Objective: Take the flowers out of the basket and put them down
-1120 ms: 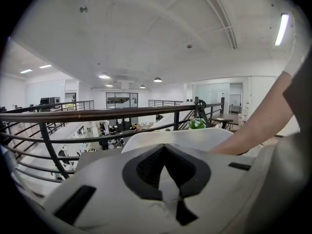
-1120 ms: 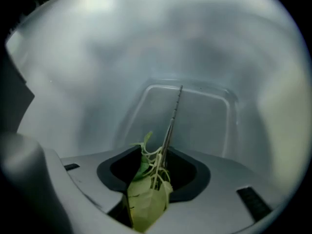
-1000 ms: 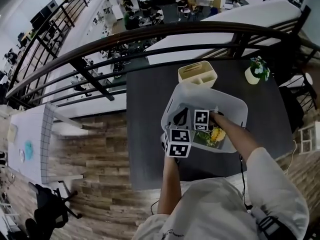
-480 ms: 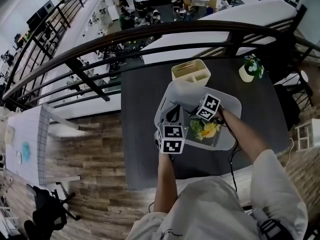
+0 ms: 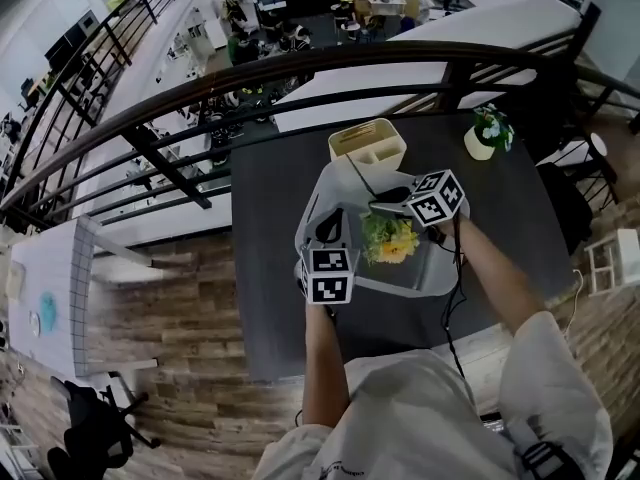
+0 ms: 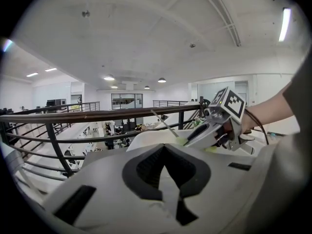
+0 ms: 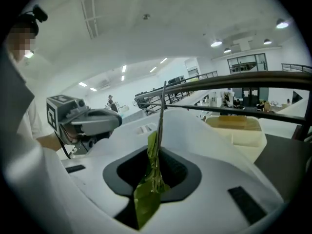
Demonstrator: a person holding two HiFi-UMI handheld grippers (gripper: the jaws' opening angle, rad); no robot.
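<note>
The white basket stands on the dark table. My left gripper sits at the basket's left rim, its jaws closed there. My right gripper hangs over the basket, shut on the stem of the flowers, a yellow and green bunch hanging just above the basket's inside. Its jaws have just been closing on that stem. In the right gripper view the thin stem rises from between the jaws and a green leaf hangs below. The left gripper view shows the right gripper ahead.
A cream compartment box stands just behind the basket. A small potted plant is at the table's far right corner. A dark railing runs along the table's far side, with a lower floor beyond it.
My right gripper has risen and turned, lifting the flowers from the bottom of the basket to above it. The left gripper has kept its place at the rim.
</note>
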